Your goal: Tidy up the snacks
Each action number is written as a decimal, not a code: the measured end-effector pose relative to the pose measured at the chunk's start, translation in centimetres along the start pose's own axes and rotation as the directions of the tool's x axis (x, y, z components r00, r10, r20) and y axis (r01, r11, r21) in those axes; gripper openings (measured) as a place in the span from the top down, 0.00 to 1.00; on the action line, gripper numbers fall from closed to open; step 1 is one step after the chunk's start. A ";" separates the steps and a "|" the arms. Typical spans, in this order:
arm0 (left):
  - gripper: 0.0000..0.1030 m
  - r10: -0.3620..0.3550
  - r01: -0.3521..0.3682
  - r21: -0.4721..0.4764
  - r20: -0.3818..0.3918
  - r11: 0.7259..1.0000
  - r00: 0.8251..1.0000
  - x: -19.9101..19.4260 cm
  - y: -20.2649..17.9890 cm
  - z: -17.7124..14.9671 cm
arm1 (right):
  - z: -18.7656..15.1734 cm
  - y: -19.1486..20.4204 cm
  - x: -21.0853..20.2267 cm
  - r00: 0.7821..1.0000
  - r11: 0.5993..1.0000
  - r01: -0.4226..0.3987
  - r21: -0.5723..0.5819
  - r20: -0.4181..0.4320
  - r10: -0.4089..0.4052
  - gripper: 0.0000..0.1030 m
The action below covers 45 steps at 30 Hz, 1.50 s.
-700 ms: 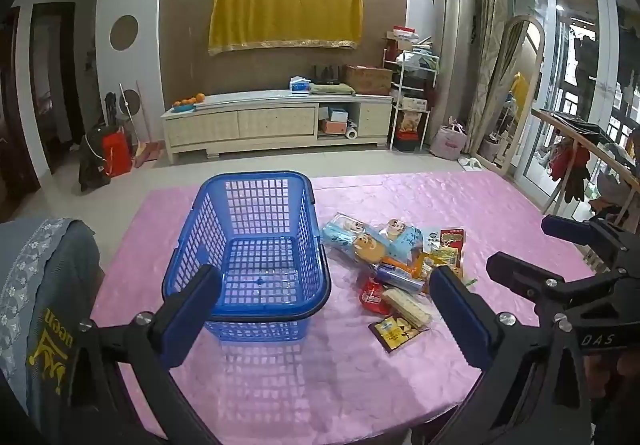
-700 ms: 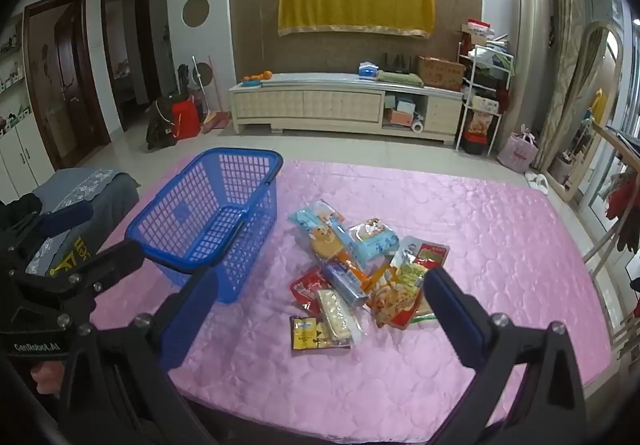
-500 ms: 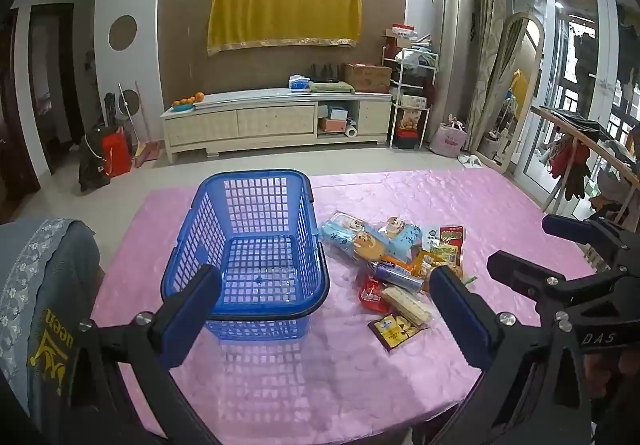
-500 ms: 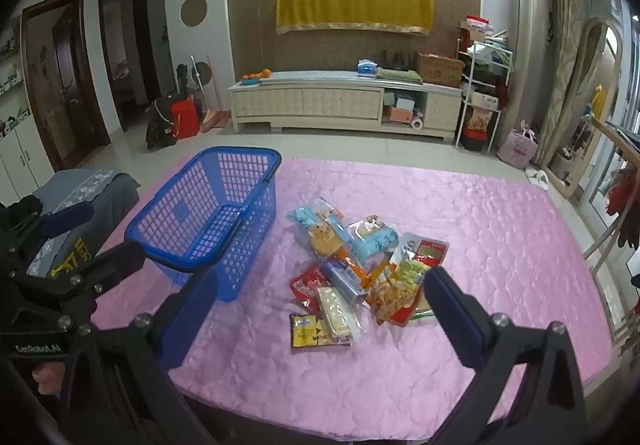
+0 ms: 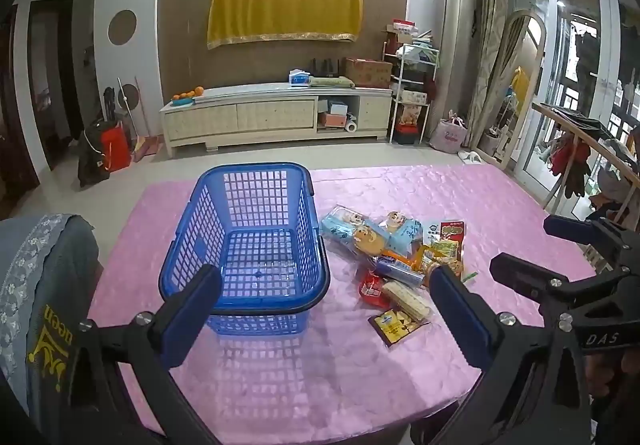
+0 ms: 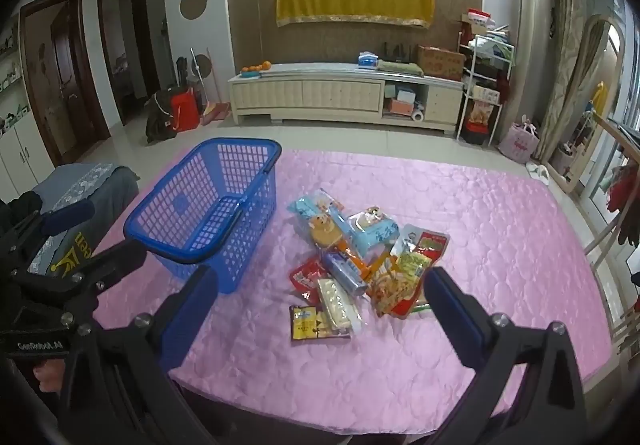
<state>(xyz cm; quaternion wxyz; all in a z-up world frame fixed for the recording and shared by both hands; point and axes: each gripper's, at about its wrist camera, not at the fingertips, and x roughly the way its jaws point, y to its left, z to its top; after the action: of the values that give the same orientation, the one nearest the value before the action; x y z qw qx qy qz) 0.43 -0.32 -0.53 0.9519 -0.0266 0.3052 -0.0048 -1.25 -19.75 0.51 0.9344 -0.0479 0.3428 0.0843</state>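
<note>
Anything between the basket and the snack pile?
No: only bare pink cloth separates basket from snack pile, clearest in the right wrist view.

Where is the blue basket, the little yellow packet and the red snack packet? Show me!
blue basket (image 5: 244,287): left wrist view, on its near rim.
little yellow packet (image 6: 306,325): right wrist view, middle of its front.
red snack packet (image 6: 304,277): right wrist view, on its bare red corner.
</note>
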 end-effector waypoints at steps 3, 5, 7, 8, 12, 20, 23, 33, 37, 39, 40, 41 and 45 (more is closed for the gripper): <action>0.00 -0.003 0.003 0.002 -0.002 1.000 1.000 0.0 0.1 0.1 | 0.0 0.0 0.1 1.000 1.000 0.004 -0.002 -0.007 -0.004 0.00; 0.00 -0.005 0.005 0.003 -0.002 1.000 1.000 0.0 0.1 0.1 | 0.0 0.0 0.1 1.000 1.000 0.003 -0.002 -0.009 -0.003 0.00; 0.00 -0.006 0.006 0.002 -0.003 1.000 1.000 0.1 0.1 0.1 | 0.0 0.1 0.2 1.000 1.000 0.005 -0.005 -0.009 -0.005 0.00; 0.00 -0.004 0.004 0.004 -0.003 1.000 1.000 0.1 0.1 0.1 | 0.0 0.1 0.3 1.000 1.000 0.007 -0.006 -0.010 -0.007 0.00; 0.00 -0.004 0.005 0.003 -0.004 1.000 1.000 0.0 0.1 0.2 | 0.0 0.1 0.3 1.000 1.000 0.005 -0.006 -0.014 -0.005 0.00; 0.00 -0.003 0.003 0.005 -0.008 1.000 1.000 -0.1 0.0 0.2 | -0.1 0.0 0.3 1.000 1.000 0.002 -0.008 -0.024 -0.002 0.00; 0.00 -0.002 0.002 0.006 -0.009 1.000 1.000 -0.1 0.0 0.2 | -0.1 0.0 0.4 1.000 1.000 0.002 -0.010 -0.027 -0.002 0.00; 0.00 -0.005 0.005 0.003 -0.009 1.000 1.000 -0.1 0.1 0.1 | -0.1 0.1 0.5 0.999 1.000 -0.002 -0.016 -0.040 0.001 0.00; 0.00 -0.005 0.005 0.004 -0.011 1.000 1.000 0.1 0.1 0.1 | -0.1 0.1 0.6 0.999 1.000 0.001 -0.017 -0.041 -0.002 0.00; 0.00 -0.005 0.005 0.003 -0.013 1.000 1.000 0.1 0.1 0.1 | -0.1 0.1 0.7 0.999 1.000 0.001 -0.018 -0.043 -0.002 0.00; 0.00 -0.006 0.006 0.004 -0.014 1.000 1.000 0.1 0.1 0.1 | -0.1 0.1 0.7 0.999 1.000 0.001 -0.018 -0.043 -0.002 0.00; 0.00 -0.005 0.005 0.005 -0.013 1.000 1.000 0.1 0.1 0.1 | -0.1 0.1 0.7 0.999 1.000 0.001 -0.018 -0.044 -0.002 0.00; 0.00 -0.005 0.005 0.006 -0.016 1.000 1.000 0.1 0.1 0.1 | -0.1 0.1 0.7 0.999 1.000 0.000 -0.018 -0.047 -0.001 0.00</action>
<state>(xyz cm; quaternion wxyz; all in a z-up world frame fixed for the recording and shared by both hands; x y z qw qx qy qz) 0.58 -0.19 -0.56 0.9495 -0.0243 0.3127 -0.0082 -0.79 -19.62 -0.07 0.9257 -0.0582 0.3639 0.0858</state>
